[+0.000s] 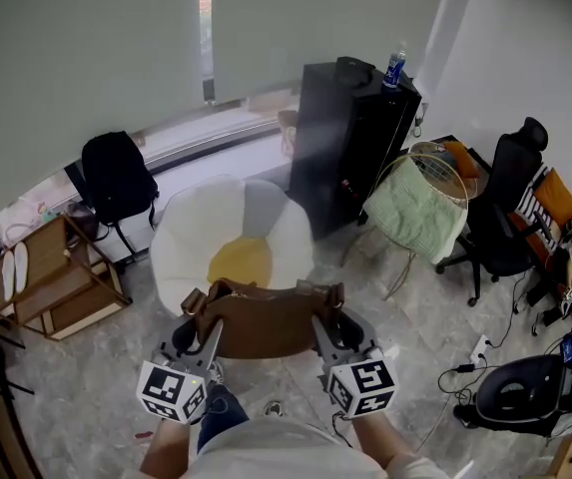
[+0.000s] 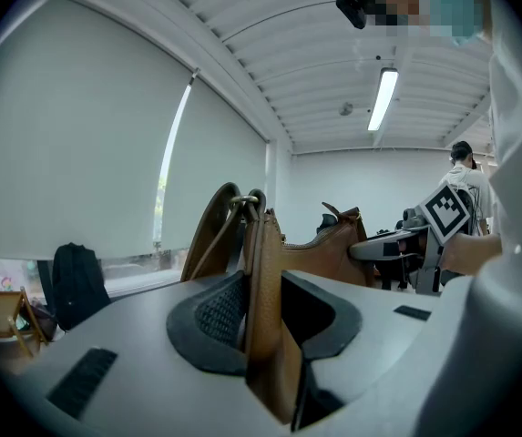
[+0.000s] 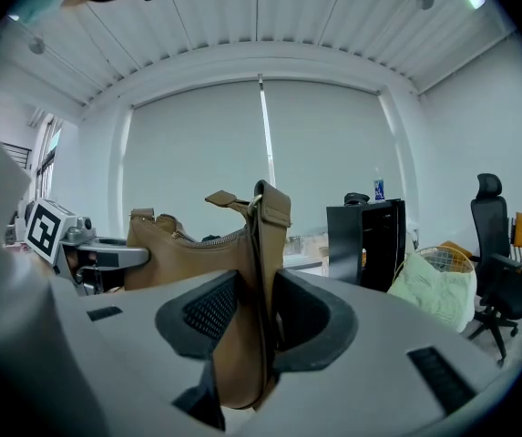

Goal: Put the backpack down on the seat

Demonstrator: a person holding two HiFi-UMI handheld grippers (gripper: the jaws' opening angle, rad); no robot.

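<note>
Plainly tan leather backpack (image 1: 266, 322), curved zipped top, metal strap ring (image 3: 257, 198)

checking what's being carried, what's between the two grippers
The brown bag spans the gap, one end clamped in the left gripper, the other in the right gripper. Nothing else lies there. The head view shows it best.
</note>
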